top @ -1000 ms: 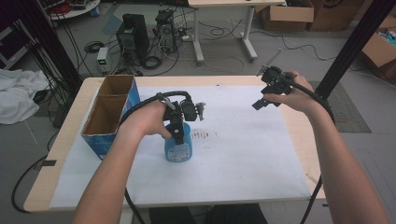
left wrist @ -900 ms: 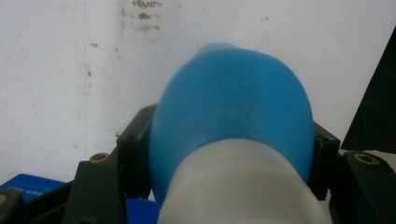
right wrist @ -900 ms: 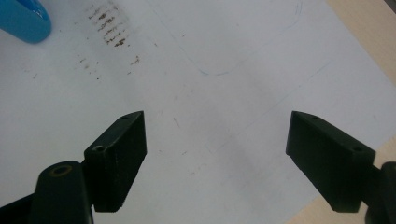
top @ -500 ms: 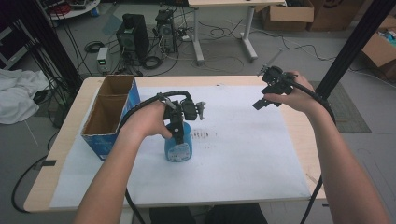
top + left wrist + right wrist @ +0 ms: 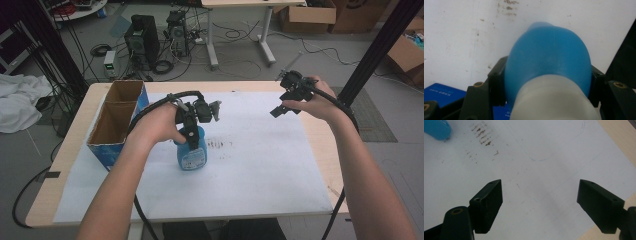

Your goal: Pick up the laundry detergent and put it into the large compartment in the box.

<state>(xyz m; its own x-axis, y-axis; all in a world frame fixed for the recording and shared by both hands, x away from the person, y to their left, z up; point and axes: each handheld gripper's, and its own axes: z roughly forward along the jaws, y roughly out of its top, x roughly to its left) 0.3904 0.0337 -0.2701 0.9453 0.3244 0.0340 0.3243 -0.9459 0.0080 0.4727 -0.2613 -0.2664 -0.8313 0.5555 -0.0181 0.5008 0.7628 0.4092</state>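
On the white paper sheet [image 5: 260, 165], the blue plastic bottle [image 5: 192, 152] is clamped upright by the left gripper [image 5: 191, 131], apparently unmoved since a second ago; the right gripper [image 5: 282, 102] is held spread apart, well aside.

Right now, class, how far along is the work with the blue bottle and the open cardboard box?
Done: the left gripper is shut on the blue bottle, jaws on both of its sides. In hand: the bottle stands upright on the white sheet, beside the open cardboard box, not inside it. Left, probably: carrying the bottle into the box. The right gripper is open, above the sheet.
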